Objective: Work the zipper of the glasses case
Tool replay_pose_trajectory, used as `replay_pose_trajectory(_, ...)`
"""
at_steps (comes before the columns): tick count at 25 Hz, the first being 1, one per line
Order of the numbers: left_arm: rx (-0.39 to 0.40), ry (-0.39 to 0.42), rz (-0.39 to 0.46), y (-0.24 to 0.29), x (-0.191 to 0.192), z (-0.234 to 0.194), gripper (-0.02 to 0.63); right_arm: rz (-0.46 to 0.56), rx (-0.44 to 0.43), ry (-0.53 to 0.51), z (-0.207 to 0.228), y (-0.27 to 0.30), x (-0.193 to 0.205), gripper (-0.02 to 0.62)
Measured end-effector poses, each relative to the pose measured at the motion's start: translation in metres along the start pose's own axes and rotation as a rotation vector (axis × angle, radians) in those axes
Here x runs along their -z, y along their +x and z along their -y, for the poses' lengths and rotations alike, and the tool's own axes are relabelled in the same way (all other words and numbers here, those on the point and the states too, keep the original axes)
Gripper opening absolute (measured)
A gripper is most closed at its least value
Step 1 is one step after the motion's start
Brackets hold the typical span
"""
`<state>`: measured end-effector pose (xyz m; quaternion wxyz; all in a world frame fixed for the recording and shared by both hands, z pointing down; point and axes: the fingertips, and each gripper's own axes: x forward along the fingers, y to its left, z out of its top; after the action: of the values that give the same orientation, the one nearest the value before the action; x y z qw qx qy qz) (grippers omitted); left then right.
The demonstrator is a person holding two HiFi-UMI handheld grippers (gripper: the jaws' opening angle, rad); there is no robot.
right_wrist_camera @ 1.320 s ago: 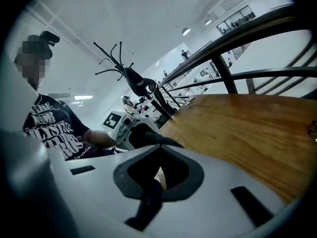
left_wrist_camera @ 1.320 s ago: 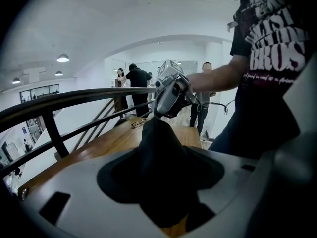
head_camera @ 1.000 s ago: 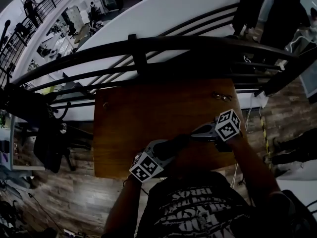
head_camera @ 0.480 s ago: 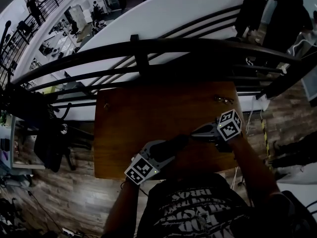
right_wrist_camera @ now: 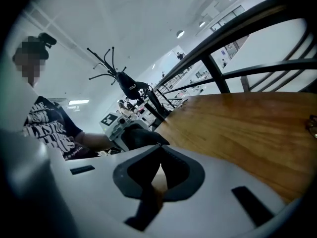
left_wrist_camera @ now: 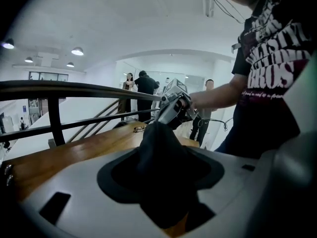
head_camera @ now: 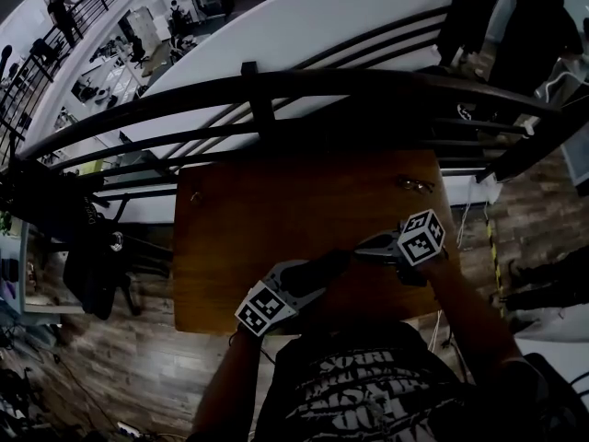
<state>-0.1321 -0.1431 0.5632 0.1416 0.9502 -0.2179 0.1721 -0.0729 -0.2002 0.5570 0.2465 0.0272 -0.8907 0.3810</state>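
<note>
The person's dark T-shirt (left_wrist_camera: 270,58) carries large pale block lettering; only the word "BROS" can be read. Each gripper bears a cube of black-and-white square markers, the left cube (head_camera: 262,308) and the right cube (head_camera: 421,236); no other writing is legible.

The left gripper (left_wrist_camera: 163,148) has its jaws set wide and clamped on the black glasses case (left_wrist_camera: 161,167), which fills the gap between them and sticks out beyond the tips. The right gripper (right_wrist_camera: 157,147) has its jaws pressed together, tips meeting right at the near edge of the case, where a small pale glint shows. Whether they pinch the zipper pull cannot be made out.

In the head view the case sits between the two grippers, toward 5 o'clock from the middle of the wooden table (head_camera: 239,238). The left gripper reaches in from 7 o'clock, with its forearm (head_camera: 230,376) running down toward 6 o'clock. The right gripper comes in from 3 o'clock, its forearm (head_camera: 469,311) angled back toward 5 o'clock. The two grippers point at each other across the case
</note>
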Motion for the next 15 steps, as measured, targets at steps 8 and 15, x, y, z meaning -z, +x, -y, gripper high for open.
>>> replay_pose_trajectory(8,0.013,0.023,-0.104,0.052,0.034,-0.009,0.259,0.108,0.205,0.02,0.041,-0.005,0.011,0.0)
replay_pose_trajectory(15,-0.014,-0.008,-0.208,0.088,0.075,-0.029,0.259,0.139,0.225,0.045,0.045,-0.005,0.021,0.0)
